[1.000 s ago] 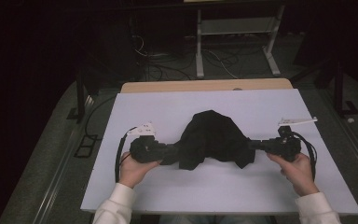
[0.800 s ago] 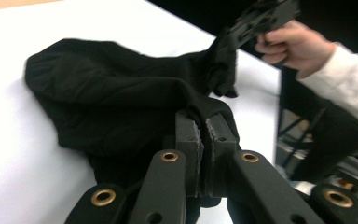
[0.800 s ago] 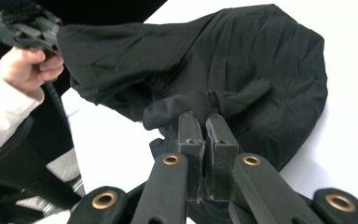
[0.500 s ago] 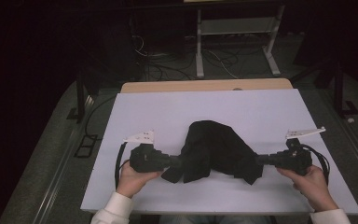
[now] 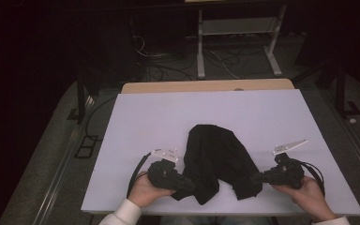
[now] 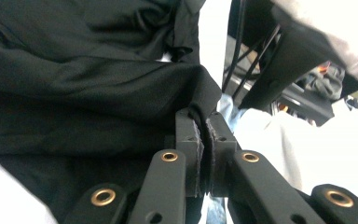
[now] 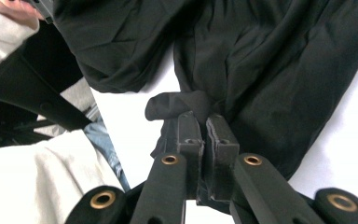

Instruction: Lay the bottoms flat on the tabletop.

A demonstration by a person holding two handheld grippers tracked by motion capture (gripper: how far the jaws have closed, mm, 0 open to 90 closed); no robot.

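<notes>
Black cloth lies bunched at the near edge of the white tabletop, left gripper and right gripper fingers each clamped on an opposite corner, likely so it can be spread flat.

A lab: white table, floor cables, metal stand.

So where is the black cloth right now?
In the high view, the black cloth lies bunched on the white table near its front edge, pinched between the left tool and the right tool.
</notes>
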